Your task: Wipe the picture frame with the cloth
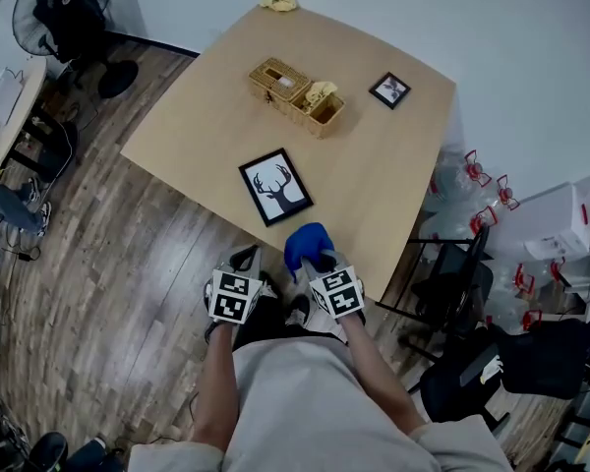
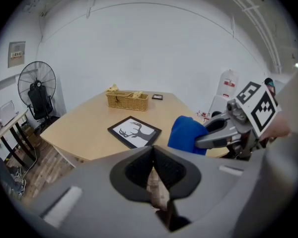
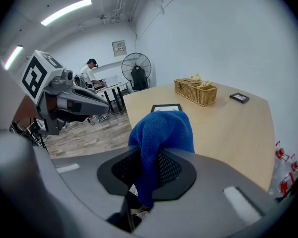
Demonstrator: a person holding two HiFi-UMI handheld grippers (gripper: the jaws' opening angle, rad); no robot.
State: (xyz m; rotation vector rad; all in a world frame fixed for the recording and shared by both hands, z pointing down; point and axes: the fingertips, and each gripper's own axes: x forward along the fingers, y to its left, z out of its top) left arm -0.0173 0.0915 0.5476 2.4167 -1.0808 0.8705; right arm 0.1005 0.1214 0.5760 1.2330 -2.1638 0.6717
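The right gripper (image 1: 323, 264) jaws clench the blue cloth (image 1: 307, 243); the left gripper (image 1: 246, 261) jaws meet, empty, below the picture frame (image 1: 275, 187).

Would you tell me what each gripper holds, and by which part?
The right gripper pinches the blue cloth by its lower end; the rest bunches above the jaws. The left gripper is shut on nothing.
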